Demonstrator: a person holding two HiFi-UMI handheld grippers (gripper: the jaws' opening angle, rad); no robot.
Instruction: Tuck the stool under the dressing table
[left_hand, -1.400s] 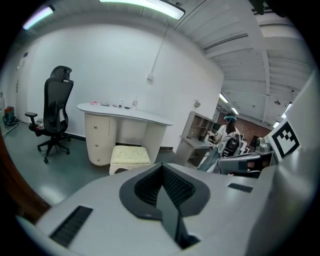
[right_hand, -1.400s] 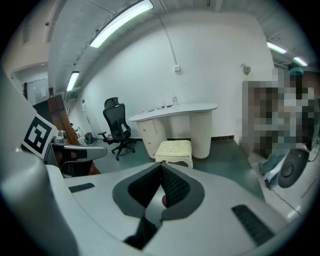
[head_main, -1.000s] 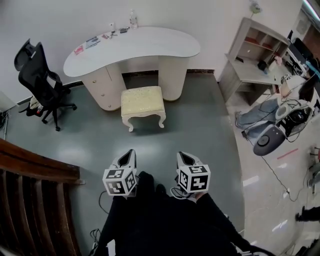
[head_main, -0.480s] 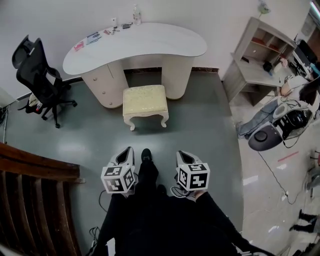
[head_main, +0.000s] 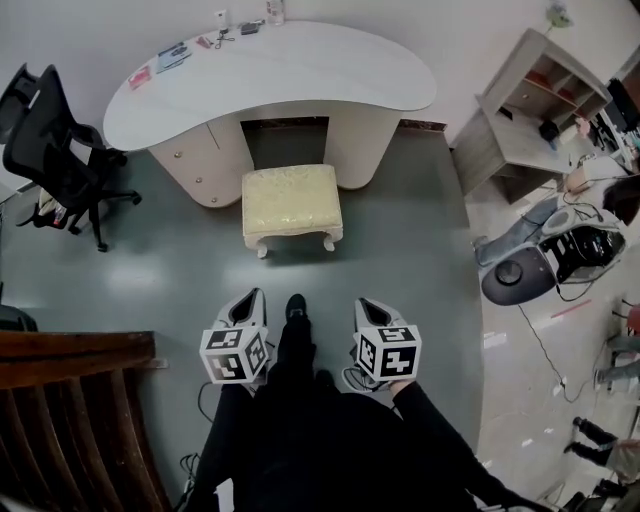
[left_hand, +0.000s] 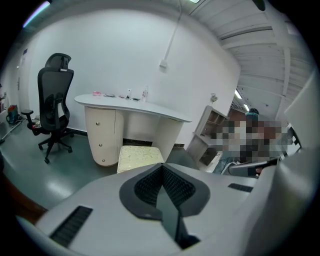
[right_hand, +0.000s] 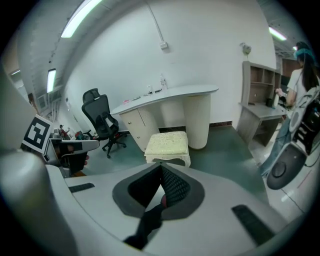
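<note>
Head view: cream, textured-top stool (head_main: 291, 200) with curved legs stands mid-frame before the kidney-shaped white dressing table (head_main: 290, 75). Left gripper view: left gripper (left_hand: 162, 170), ribbed dark jaws pressed together, empty. Right gripper view: right gripper (right_hand: 161, 172) likewise clenched on nothing.

Items (head_main: 172, 55) on the dressing table (head_main: 300, 80) are unidentifiably small.

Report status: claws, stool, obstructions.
Left claw shut, empty; right claw shut, empty. Stool in front of dressing table knee gap, not tucked. Office chair off to the left, out of the path.
</note>
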